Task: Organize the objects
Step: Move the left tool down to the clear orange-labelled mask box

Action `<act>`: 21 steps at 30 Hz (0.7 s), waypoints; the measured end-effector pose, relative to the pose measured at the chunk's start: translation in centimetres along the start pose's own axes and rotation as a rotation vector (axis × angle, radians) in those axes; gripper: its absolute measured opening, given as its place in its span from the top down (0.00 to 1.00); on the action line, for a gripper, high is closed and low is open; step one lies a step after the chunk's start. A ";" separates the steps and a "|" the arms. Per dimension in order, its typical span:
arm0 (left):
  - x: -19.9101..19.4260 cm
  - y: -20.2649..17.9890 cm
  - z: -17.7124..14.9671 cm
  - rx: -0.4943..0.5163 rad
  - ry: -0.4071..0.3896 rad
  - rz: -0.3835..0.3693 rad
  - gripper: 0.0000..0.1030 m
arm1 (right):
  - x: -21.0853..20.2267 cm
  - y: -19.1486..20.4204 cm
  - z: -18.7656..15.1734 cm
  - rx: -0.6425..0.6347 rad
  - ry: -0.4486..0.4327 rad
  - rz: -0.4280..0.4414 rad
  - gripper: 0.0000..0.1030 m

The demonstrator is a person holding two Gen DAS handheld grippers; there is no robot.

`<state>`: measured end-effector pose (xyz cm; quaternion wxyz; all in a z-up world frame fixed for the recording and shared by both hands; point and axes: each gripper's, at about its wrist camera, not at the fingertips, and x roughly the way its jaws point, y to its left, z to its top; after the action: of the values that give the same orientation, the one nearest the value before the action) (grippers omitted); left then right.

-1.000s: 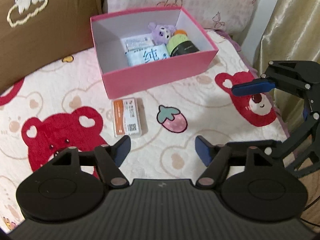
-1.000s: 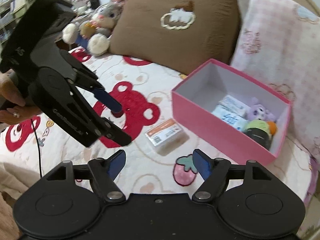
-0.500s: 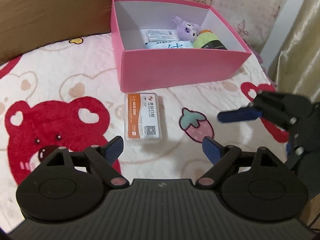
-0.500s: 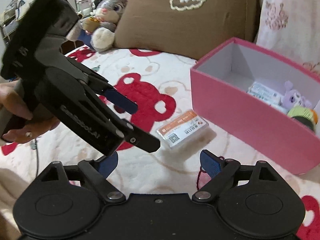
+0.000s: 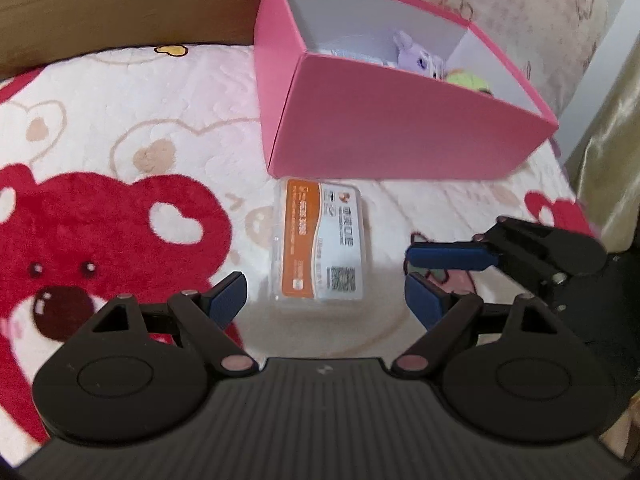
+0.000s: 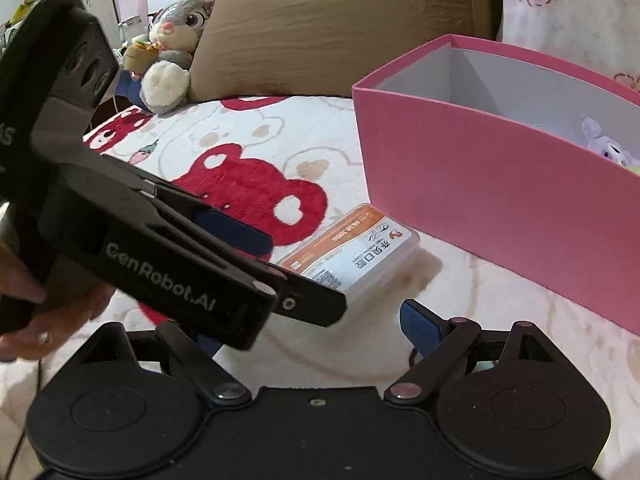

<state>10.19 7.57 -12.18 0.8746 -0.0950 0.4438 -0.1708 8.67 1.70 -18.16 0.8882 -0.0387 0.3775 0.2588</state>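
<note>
A clear plastic case with an orange and white label [image 5: 322, 242] lies flat on the bear-print blanket, just in front of the pink box [image 5: 392, 128]. It also shows in the right wrist view [image 6: 360, 256]. My left gripper [image 5: 326, 300] is open, low over the blanket, with the case's near end between its fingertips. My right gripper [image 6: 308, 332] is open and empty, just right of the case; one of its blue fingers [image 5: 452, 256] shows in the left wrist view. The pink box [image 6: 500, 184] holds a purple plush toy [image 5: 418, 54], a green item and white packets.
A brown pillow [image 6: 340, 28] and a floral pillow [image 5: 520, 4] stand behind the box. A grey rabbit plush [image 6: 176, 40] sits at the far left of the bed. A gold curtain [image 5: 612, 152] hangs at the bed's right edge.
Both grippers have moved forward and down toward the case. The case now lies between my left gripper's fingertips. The right gripper has closed in beside it. Both stay open.
</note>
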 end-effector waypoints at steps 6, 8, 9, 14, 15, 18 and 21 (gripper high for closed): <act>1.2 0.3 -0.1 -0.093 -0.004 -0.074 0.22 | 1.2 -0.2 -0.4 -0.021 -0.017 -0.047 0.11; 1.3 -0.1 -0.1 -0.087 -0.002 -0.087 0.32 | 1.3 -0.6 -0.5 0.002 -0.011 -0.030 0.11; 1.4 -0.2 -0.2 -0.093 0.004 -0.100 0.39 | 1.2 -0.7 -0.6 0.010 -0.006 -0.022 0.11; 2.2 -0.8 -0.4 -0.141 0.030 -0.149 0.49 | 0.7 -1.3 -1.1 0.023 -0.002 -0.033 0.11; 2.3 -0.9 -0.4 -0.152 0.031 -0.155 0.51 | 0.7 -1.4 -1.2 0.022 -0.003 -0.043 0.11; 2.5 -0.6 -0.2 -0.196 0.034 -0.169 0.52 | 0.9 -1.7 -1.2 0.019 -0.004 -0.066 0.11; 2.9 -0.3 -0.2 -0.193 0.031 -0.107 0.54 | 1.7 -1.7 -1.2 0.019 0.005 -0.100 0.12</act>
<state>11.57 6.17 -14.35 0.8439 -0.1996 0.4661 -0.1751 9.70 0.70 -20.46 0.8995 -0.0499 0.3796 0.2106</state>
